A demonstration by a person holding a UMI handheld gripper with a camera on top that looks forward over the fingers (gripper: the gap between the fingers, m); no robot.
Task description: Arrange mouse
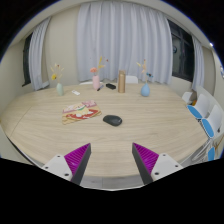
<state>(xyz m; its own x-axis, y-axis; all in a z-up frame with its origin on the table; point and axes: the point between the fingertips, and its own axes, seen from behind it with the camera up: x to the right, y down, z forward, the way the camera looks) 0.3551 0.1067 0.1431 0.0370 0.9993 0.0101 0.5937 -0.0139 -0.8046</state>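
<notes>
A dark mouse point(112, 120) lies on the round wooden table point(60, 135), well beyond my fingers and about midway between them. Just left of it is a flat mat point(82, 112) with a red and cream pattern. My gripper point(111, 158) hangs over the table's near edge, open, with a wide gap and nothing between the purple pads point(77, 155).
Along the table's far side stand several vases with flowers point(57, 82), point(97, 78), point(144, 82), a brown bottle point(122, 81) and a small dark object point(110, 86). Blue chairs point(208, 122) stand at the right. White curtains point(110, 40) hang behind.
</notes>
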